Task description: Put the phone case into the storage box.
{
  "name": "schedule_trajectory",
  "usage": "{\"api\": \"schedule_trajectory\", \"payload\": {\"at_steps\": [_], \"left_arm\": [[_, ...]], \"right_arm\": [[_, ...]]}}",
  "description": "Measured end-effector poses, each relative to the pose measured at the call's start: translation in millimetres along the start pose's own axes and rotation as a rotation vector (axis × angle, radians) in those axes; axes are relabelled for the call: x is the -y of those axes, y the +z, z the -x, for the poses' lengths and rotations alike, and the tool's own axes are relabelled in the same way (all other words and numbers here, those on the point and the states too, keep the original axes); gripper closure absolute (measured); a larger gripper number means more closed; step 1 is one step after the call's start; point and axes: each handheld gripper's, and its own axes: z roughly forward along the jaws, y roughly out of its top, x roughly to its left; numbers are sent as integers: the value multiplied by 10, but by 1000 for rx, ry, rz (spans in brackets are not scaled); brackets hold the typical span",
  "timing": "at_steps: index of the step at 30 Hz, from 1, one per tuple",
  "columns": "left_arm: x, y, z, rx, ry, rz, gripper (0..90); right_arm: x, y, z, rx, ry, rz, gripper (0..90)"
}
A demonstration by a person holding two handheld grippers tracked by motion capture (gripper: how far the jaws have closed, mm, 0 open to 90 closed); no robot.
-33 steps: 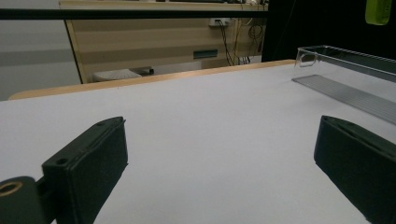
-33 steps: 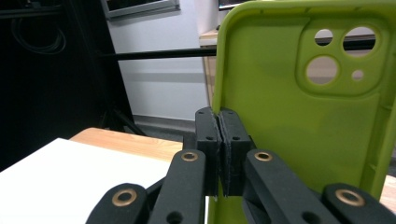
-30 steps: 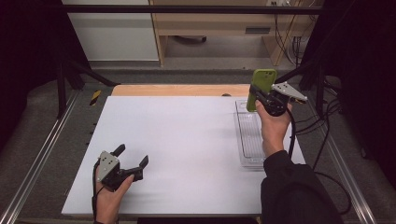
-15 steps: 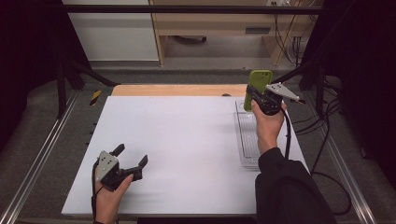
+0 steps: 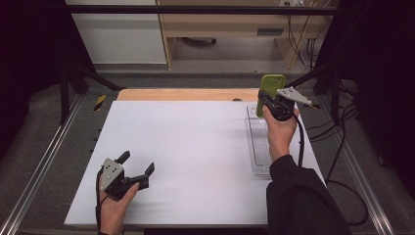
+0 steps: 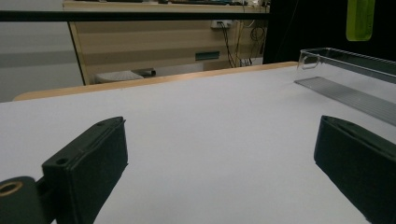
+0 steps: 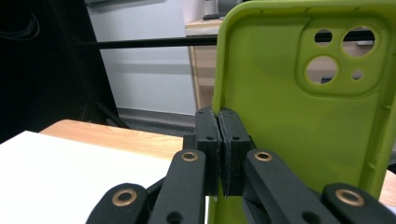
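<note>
Right gripper (image 5: 268, 101) clamped on the left edge of a green phone case (image 5: 271, 87), jaws pressed together on the thin wall, as seen in the right gripper view (image 7: 219, 154). Phone case (image 7: 303, 107) held upright in the air, camera holes at the top, open inner side turned to the gripper. Held above the far end of the clear tray (image 5: 259, 147), not touching it. Clear tray long and narrow, lying near the right edge of the white table top (image 5: 195, 147), its far end just below the case. Right hand (image 5: 280, 132) and black sleeve (image 5: 303, 200) above the near part of the tray, covering some of it. Black cable (image 5: 299, 142) hanging from the right gripper, beside the tray on its right.

Left gripper (image 5: 137, 169) released, jaws wide apart with nothing between them, resting low at the near left part of the table top, well apart from the tray. In the left gripper view (image 6: 219, 158) only bare white surface between the two black pads, tray (image 6: 345, 70) far off at the right, case (image 6: 360, 19) hanging above it.

Behind the tray, a wooden strip (image 5: 186, 94) along the far edge of the table top, then a wooden cabinet (image 5: 220, 24). Left of the table top, a metal rail (image 5: 44, 166) and a small yellow and black thing (image 5: 100, 102), too small to tell what. Nothing between the case and the tray below.
</note>
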Motion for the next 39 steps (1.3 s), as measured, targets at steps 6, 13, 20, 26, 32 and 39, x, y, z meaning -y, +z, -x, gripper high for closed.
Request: {"api": "schedule_trajectory", "payload": {"at_steps": [6,13,20,26,32,39], "left_arm": [[2,2,1,1,-1,1,22],[7,5,-3,-2,-4,1,22],[5,1,-6,-2,-3,3,22],[6,2,-13,-1,-6,5,22],[8,6,-14,-3,-7,5,22],[11,9,-16,-2,-9,5,22]], "right_arm": [[24,43,26,5,4,-11,883],[81,109,48,1,1,-29,883],[124,164,64,3,5,-44,883],[151,203,82,3,9,-56,883],[190,247,91,5,5,-67,883],[238,309,79,6,4,-81,883]]}}
